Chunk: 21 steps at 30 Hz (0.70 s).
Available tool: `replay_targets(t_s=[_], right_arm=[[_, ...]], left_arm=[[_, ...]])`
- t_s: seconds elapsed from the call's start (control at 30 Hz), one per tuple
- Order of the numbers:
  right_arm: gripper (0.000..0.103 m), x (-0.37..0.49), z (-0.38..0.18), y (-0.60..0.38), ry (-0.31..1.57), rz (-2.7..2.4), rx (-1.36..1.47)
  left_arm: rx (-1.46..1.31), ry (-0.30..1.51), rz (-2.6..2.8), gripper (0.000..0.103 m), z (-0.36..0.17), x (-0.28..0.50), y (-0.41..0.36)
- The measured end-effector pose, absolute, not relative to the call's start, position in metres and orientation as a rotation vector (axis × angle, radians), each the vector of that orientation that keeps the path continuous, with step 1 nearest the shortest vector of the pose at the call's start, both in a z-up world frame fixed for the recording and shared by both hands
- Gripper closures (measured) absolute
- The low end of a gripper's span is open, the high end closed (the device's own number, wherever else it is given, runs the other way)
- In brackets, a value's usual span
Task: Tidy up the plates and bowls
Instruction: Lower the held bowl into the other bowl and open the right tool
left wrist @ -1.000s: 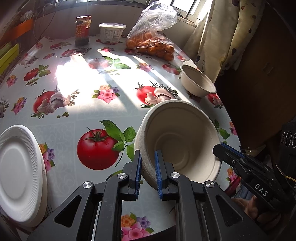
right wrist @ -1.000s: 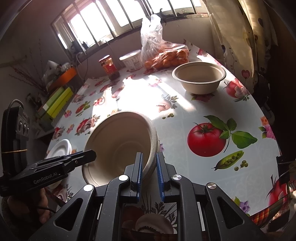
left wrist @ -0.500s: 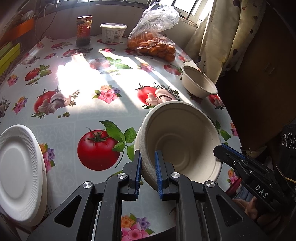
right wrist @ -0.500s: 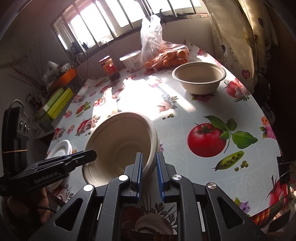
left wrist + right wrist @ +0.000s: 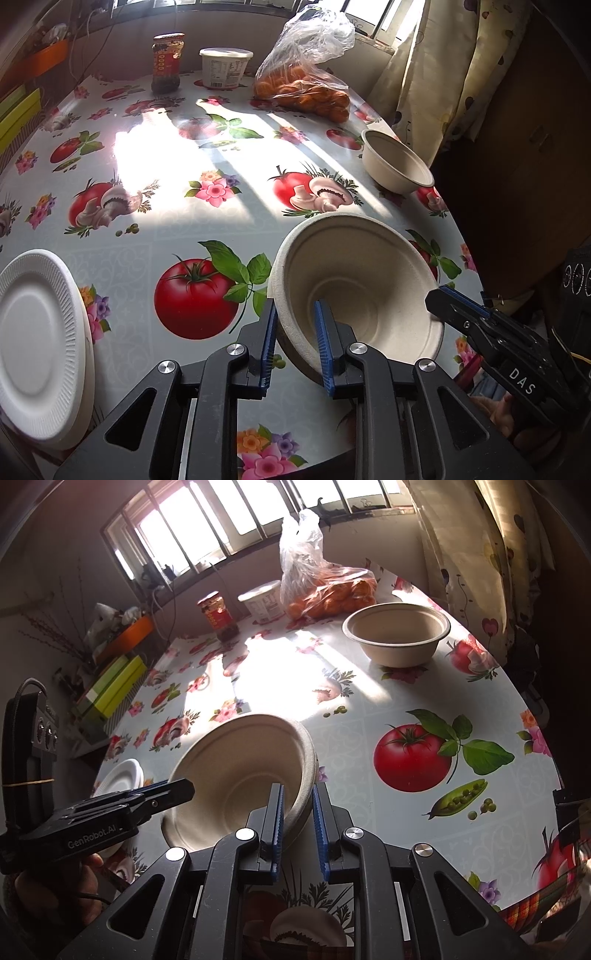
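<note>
Left wrist view: tilted bowl (image 5: 362, 291), rim between both tongs.
Left gripper (image 5: 295, 347), angled down, jaws opening around the near rim; right gripper (image 5: 297, 827) pinches the opposite rim. Second bowl (image 5: 397, 633) beyond, well apart; plates (image 5: 37, 343) left.

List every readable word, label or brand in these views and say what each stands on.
"DAS": on the right gripper, side of its black body.
"GenRobot.AI": on the left gripper, side of its black body.
Jar label: too blurred to read.
White tub label: print too small to read.
</note>
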State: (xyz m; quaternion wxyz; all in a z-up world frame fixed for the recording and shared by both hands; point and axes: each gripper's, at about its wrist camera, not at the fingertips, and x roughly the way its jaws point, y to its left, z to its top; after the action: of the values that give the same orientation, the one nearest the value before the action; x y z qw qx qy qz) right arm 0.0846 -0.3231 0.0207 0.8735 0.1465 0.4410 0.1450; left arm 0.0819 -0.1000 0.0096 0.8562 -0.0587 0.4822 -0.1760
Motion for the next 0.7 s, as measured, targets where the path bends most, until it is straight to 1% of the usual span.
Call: replay_targets(t_s=[0.6, 0.7], right_arm=[[0.084, 0.0851, 0.0212, -0.3238, 0.921, 0.303, 0.307], [0.083, 0.085, 0.0209, -0.3238, 0.921, 0.301, 0.308]], left_arm=[[-0.117, 1.013, -0.361, 0.08, 0.0085, 0.0811, -0.1006], [-0.117, 1.011, -0.359, 0.079, 0.0087, 0.0812, -0.1006]])
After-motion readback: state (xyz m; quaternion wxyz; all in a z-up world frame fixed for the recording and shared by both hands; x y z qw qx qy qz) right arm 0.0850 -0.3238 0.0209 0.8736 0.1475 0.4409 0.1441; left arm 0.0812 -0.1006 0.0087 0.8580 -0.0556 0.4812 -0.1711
